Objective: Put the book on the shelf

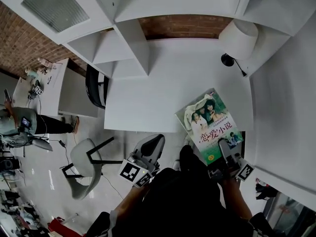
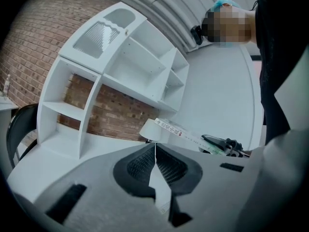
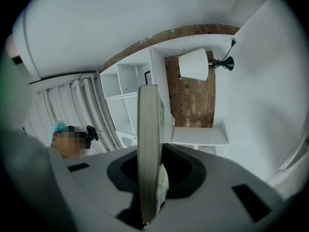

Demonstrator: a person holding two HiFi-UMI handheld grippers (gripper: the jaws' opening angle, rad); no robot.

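Observation:
The book (image 1: 210, 122), with a green cover showing two people, is held by its near edge in my right gripper (image 1: 223, 147), above the front right of the white table (image 1: 163, 88). In the right gripper view the book (image 3: 148, 144) stands edge-on between the jaws, which press on both its sides. The white shelf unit (image 1: 123, 48) stands at the table's back left, its compartments bare. My left gripper (image 1: 154, 142) hangs off the table's front edge, shut with nothing in it. From the left gripper view the shelf (image 2: 130, 66) rises ahead, and the book (image 2: 178, 132) shows at the right.
A white-shaded lamp (image 1: 238, 37) with a black arm stands at the table's back right, near the wall. A black chair (image 1: 94, 85) sits left of the table, a white chair (image 1: 86, 164) on the floor below. A person (image 1: 19, 122) stands at far left beside another desk (image 1: 49, 78).

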